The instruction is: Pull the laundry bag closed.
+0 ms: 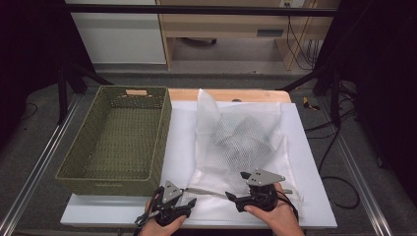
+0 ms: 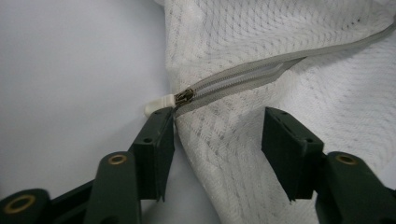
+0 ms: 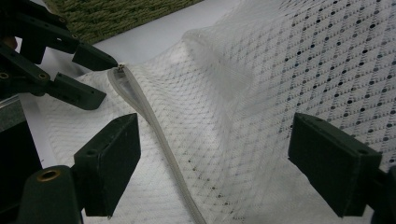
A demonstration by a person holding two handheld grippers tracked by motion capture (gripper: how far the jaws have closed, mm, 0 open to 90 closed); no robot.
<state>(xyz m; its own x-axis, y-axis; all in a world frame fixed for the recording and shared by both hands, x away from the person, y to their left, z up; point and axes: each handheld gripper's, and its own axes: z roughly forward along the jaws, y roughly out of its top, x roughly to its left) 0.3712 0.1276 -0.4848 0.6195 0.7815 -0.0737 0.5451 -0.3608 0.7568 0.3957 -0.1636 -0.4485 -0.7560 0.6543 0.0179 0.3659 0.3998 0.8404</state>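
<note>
Mesh laundry bag (image 1: 236,142), centre frame — zipper (image 2: 243,77) closed up to slider (image 2: 184,95) (seemingly), opening not yet begun. Left gripper (image 2: 217,135) jaws apart beside slider; right gripper (image 3: 215,154) jaws apart, gripping nothing.

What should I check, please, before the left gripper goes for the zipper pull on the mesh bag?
1. Zipper pull in sight and unobstructed in the left gripper view: ok.
2. Left gripper open wide enough: ok; its fingers stand apart, with nothing pressed between them.
3. Left gripper lined up on the pull: not ok; the pull sits at the tip of one finger, not midway between the two.
4. Right gripper steadying the mesh bag: not ok; it is open over the fabric, gripping nothing.
5. Zipper lying flat and unsnagged: cannot tell; the mesh around it is rumpled.
6. Basket out of the way: ok; it stands beside the bag.
</note>
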